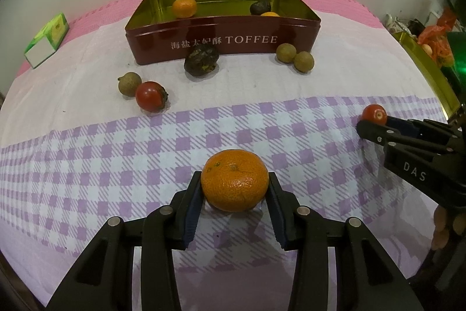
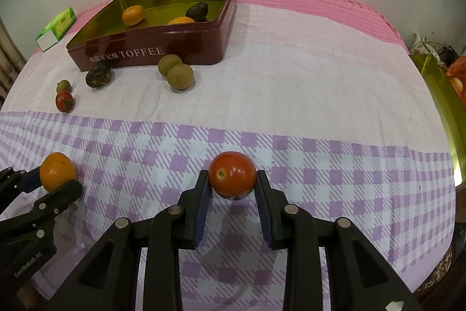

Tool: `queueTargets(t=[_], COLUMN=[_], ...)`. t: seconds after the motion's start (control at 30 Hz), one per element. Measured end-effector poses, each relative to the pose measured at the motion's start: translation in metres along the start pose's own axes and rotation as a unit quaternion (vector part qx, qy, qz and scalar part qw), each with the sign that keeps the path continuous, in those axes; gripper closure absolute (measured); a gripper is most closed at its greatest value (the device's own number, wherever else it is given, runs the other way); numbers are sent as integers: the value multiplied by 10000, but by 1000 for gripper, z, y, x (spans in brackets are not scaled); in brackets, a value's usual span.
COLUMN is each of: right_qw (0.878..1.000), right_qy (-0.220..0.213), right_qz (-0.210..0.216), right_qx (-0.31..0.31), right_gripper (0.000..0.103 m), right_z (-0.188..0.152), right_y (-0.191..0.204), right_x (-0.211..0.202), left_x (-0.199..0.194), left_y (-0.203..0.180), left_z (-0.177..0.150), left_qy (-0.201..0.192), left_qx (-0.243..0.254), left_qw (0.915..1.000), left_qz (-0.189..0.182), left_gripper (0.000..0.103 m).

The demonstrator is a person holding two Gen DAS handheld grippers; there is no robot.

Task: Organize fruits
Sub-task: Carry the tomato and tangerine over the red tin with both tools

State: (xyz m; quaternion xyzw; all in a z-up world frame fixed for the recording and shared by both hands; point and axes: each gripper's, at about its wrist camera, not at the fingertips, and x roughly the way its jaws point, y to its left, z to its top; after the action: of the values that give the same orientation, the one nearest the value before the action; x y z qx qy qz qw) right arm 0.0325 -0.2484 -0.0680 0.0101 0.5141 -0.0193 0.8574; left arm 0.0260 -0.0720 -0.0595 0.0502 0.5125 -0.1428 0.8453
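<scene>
I am at the pick-up step of sorting fruit — each of my two claws has a fruit between its fingers, low over a purple-checked cloth (image 1: 116, 165).

My left claw (image 1: 234, 188) is closed on a mandarin (image 1: 234, 184); both dark blue pads press against its sides, the jaws only partly narrowed because the fruit is wide. The mandarin is bright orange, dimpled, slightly flattened, with a few small dark flecks near the top.

My right claw (image 2: 233, 182) is nearly shut around a small tomato (image 2: 232, 173) — glossy red, round, its pale stem scar turned toward the camera.

Further back on the cloth stands a dark red toffee tin (image 1: 221, 41) with a gold interior, already holding two mandarins and a dark wrinkled fruit. Loose fruit lies in front of it: another tomato, three brownish longans and a second dark fruit.

Next, I judge, both claws must lift clear and carry across to the tin, keeping pressure gentle — the tomato looks soft and slippery.
</scene>
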Motion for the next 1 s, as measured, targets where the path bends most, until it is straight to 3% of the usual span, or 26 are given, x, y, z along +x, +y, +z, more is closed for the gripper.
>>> queueTargets(t=[0.67, 1.0], right_qw=[10000, 9999], right_qy=[-32, -156], right_qz=[-66, 32], right_qx=[-16, 35], right_gripper=[76, 76], right_z=[11, 45], right_y=[5, 2], right_x=[6, 5], left_x=[5, 6], left_y=[21, 31], left_z=[9, 26], left_qy=[-13, -59], left_qx=[-120, -270], left_qw=[9999, 9996], left_qz=[12, -41], left_gripper=[60, 60])
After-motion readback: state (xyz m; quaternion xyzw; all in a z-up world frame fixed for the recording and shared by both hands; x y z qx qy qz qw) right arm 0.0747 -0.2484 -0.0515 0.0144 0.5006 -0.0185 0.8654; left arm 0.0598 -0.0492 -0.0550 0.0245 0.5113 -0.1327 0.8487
